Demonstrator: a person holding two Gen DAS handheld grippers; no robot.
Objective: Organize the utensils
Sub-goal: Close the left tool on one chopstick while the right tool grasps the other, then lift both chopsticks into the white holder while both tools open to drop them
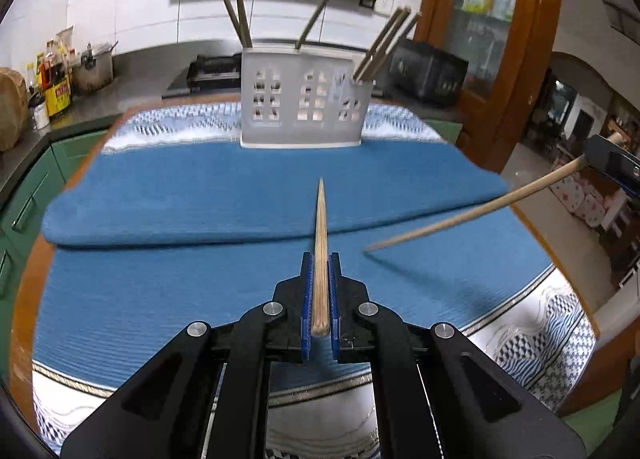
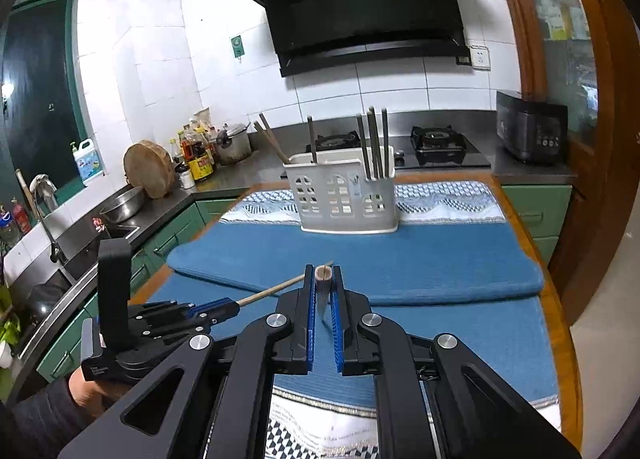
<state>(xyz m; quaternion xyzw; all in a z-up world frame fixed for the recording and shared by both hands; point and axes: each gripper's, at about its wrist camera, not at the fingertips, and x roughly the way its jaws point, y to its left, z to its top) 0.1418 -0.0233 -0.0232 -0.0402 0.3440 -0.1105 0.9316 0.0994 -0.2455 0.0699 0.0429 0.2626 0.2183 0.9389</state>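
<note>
1. Landmark: a white utensil holder (image 1: 301, 99) stands upright at the far end of the tabletop (image 2: 558, 299), on a blue mat (image 1: 240, 195). All positions below are given relative to it.
2. The left hand-held gripper (image 1: 320, 259) points straight at the utensil holder from the near side. It is clamped on a wooden chopstick (image 1: 320, 243).
3. This chopstick lies lengthwise between the blue pads (image 1: 306, 299). Its blunt end sits back in the jaws, and its tapered tip projects toward the utensil holder, stopping well short of it.
4. In the right wrist view, the left hand-held gripper (image 2: 236, 305) appears low and left of the utensil holder (image 2: 346, 199), roughly level. The operator's hand (image 2: 90, 391) grips its handle from below.
5. The right hand-held gripper (image 2: 324, 273) also faces the utensil holder from the near side. It is clamped on a second chopstick (image 2: 323, 274) close to the blunt end.
6. In the left wrist view, the right hand-held gripper (image 1: 612, 163) enters at the right edge, nearer than the utensil holder. Its second chopstick (image 1: 472, 215) slopes down and leftward, tip above the blue mat, just right of the first chopstick. Contact between that tip and the mat cannot be determined.
7. Several stored chopsticks (image 1: 240, 15) stand tilted in the holder's compartments: two at the left, one in the middle, and a group at the right.
</note>
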